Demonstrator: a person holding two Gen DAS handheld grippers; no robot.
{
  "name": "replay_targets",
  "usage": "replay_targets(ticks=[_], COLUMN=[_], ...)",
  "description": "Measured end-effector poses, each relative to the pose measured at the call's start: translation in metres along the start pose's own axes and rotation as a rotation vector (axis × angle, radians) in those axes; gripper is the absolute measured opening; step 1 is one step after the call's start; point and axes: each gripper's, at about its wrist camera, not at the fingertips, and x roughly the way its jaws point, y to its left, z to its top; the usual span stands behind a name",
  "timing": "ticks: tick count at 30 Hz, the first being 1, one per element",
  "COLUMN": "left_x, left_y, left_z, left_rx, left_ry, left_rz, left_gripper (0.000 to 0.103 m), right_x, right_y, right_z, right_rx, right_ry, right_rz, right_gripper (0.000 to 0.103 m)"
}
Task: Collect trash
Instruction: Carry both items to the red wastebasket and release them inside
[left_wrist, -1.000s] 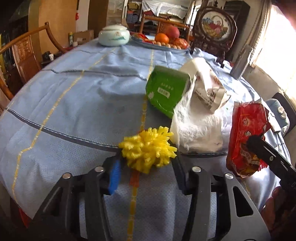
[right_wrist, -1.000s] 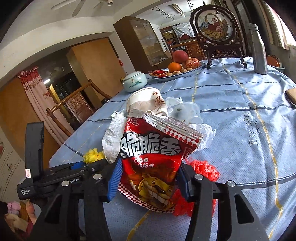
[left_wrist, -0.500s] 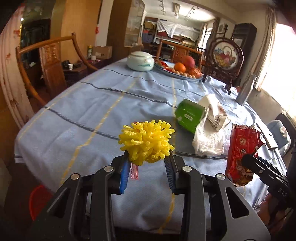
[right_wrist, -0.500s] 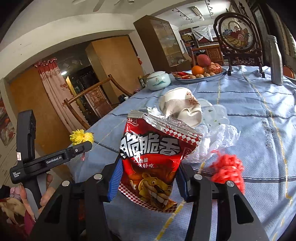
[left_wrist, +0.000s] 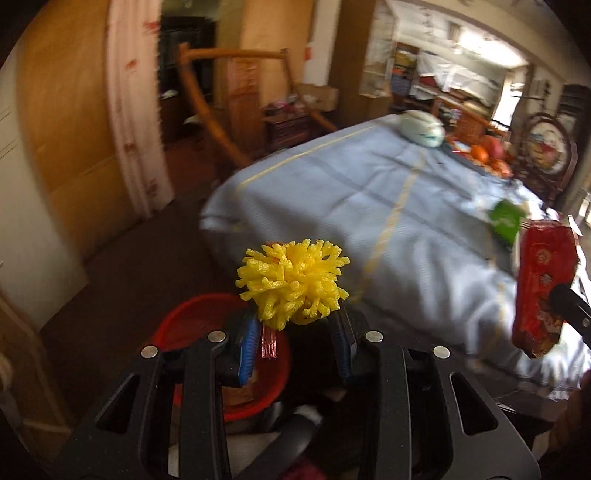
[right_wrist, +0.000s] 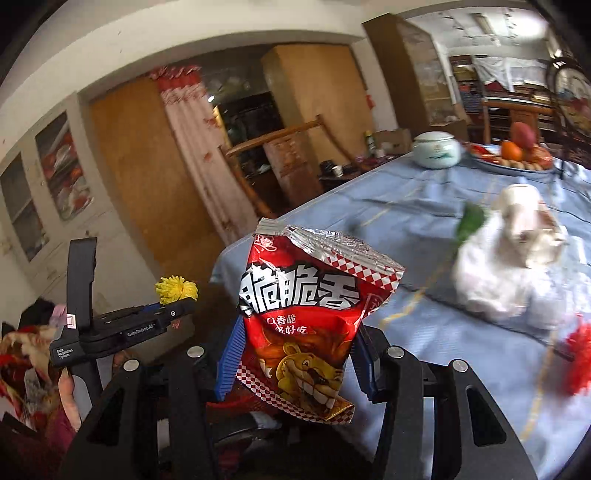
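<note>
My left gripper (left_wrist: 295, 341) is shut on a yellow frilly foam ball (left_wrist: 293, 283), held off the table's edge above a red bin (left_wrist: 201, 323) on the floor. In the right wrist view that left gripper (right_wrist: 173, 310) shows at the left with the yellow ball (right_wrist: 176, 289). My right gripper (right_wrist: 295, 363) is shut on a red snack bag (right_wrist: 308, 325), upright between its blue pads. The same bag (left_wrist: 543, 280) appears at the right of the left wrist view. On the table lie a white crumpled bag pile (right_wrist: 509, 273), a green packet (left_wrist: 506, 220) and a red frilly piece (right_wrist: 580, 358).
The table (left_wrist: 332, 192) has a blue cloth with yellow stripes. A lidded ceramic jar (right_wrist: 437, 150) and a fruit plate (right_wrist: 517, 157) stand at its far end. A wooden chair (left_wrist: 229, 110) stands beside the table. A hand (right_wrist: 68, 391) holds the left gripper's handle.
Both grippers have swung left off the table while keeping their loads. The left one now hangs over the floor with the red bin under it; the table has slid to the right.
</note>
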Motion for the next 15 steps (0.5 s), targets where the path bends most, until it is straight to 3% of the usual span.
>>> replay_targets(ticks=[4,7,15], left_x=[0.018,0.033,0.069], left_y=[0.032,0.05,0.093], left_z=[-0.01,-0.021,-0.033], left_rx=[-0.087,-0.111,-0.192], left_ry=[0.065,0.089,0.145], left_rz=[0.03,0.096,0.191], left_gripper=[0.035,0.035,0.035], right_x=[0.036,0.065,0.148], right_y=[0.042,0.067,0.111], right_z=[-0.006,-0.01,-0.033], right_rx=[-0.077,-0.135,-0.261], right_ry=[0.072,0.131,0.315], right_rz=[0.02,0.028,0.049], right_gripper=[0.051,0.052,0.052])
